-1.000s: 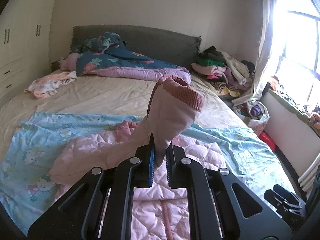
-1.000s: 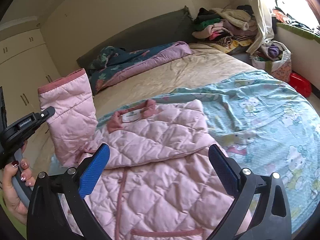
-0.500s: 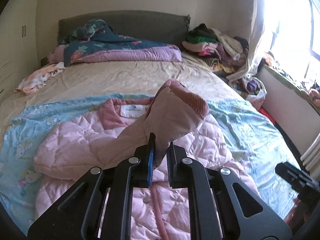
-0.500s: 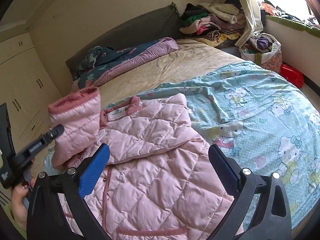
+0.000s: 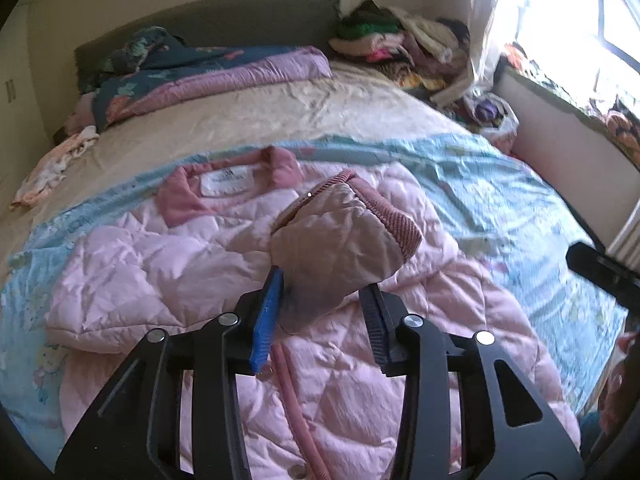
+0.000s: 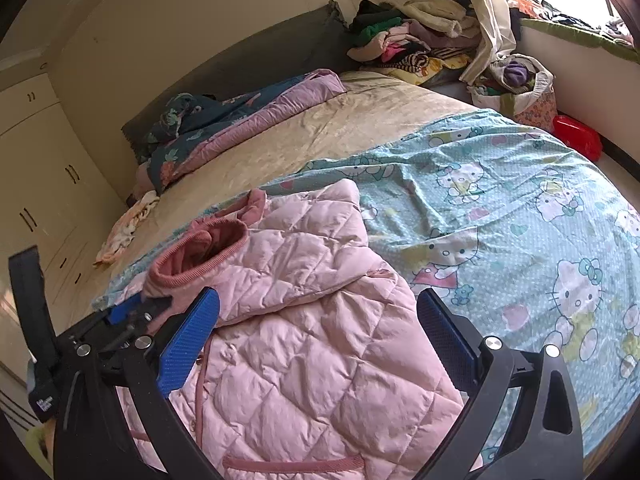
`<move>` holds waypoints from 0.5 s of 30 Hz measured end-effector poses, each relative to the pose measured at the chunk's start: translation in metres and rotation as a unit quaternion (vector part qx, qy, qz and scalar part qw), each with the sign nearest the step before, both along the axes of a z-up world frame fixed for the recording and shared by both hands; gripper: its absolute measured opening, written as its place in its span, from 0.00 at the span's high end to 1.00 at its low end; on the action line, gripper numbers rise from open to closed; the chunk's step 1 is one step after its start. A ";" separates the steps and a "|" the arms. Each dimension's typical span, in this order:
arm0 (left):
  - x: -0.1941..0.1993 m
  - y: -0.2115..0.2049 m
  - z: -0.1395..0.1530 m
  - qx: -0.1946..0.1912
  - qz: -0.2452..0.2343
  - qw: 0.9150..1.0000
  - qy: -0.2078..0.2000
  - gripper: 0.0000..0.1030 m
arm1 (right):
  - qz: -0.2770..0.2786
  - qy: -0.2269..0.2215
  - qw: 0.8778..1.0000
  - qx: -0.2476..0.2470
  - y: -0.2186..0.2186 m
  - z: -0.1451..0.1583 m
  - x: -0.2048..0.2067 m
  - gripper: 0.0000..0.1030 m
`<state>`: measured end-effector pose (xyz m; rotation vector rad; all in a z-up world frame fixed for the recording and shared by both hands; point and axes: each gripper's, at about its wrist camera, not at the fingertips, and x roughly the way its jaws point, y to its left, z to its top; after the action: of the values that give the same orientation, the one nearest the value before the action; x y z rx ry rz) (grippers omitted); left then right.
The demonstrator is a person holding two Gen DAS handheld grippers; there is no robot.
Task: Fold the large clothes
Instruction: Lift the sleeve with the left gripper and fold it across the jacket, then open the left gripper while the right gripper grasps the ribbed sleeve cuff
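Observation:
A pink quilted jacket [image 5: 168,264] lies front up on a blue cartoon-print sheet [image 5: 492,200] on the bed; it also shows in the right wrist view [image 6: 320,360]. Its sleeve [image 5: 340,248], with a ribbed dark pink cuff, lies folded across the chest between the fingers of my left gripper [image 5: 320,300], whose jaws stand apart. The sleeve end [image 6: 208,256] and my left gripper [image 6: 132,320] show at left in the right wrist view. My right gripper [image 6: 320,344] is open and empty above the jacket's lower front.
A folded floral and purple quilt [image 6: 248,116] lies by the grey headboard. A pile of clothes [image 6: 416,36] sits at the far right corner. A small garment [image 6: 124,232] lies on the beige sheet at left. A bag [image 6: 520,88] and red tub [image 6: 576,136] stand by the window wall.
My left gripper carried the sleeve down across the jacket's chest and opened from shut on it. The right gripper stayed open, shifting slightly.

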<state>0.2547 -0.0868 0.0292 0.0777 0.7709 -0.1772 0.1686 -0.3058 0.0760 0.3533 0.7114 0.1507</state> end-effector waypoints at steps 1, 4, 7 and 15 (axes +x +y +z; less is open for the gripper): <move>0.000 -0.002 -0.002 0.006 -0.005 1.000 0.002 0.66 | -0.001 0.001 1.000 -0.001 0.000 -0.001 0.000 0.04; -0.002 -0.007 -0.007 -0.002 -0.031 0.999 0.013 0.25 | -0.002 0.004 1.000 -0.002 0.000 -0.003 0.002 0.04; -0.006 -0.013 -0.007 0.010 -0.054 0.998 0.013 0.18 | -0.003 0.009 1.000 -0.003 0.000 -0.006 0.004 0.04; -0.003 0.033 -0.002 -0.002 -0.030 0.999 0.030 0.09 | 0.011 0.028 1.000 -0.004 0.013 -0.020 0.012 0.04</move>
<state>0.2513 -0.0535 0.0269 0.0927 0.8276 -0.2387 0.1809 -0.2932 0.0563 0.3435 0.7722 0.1596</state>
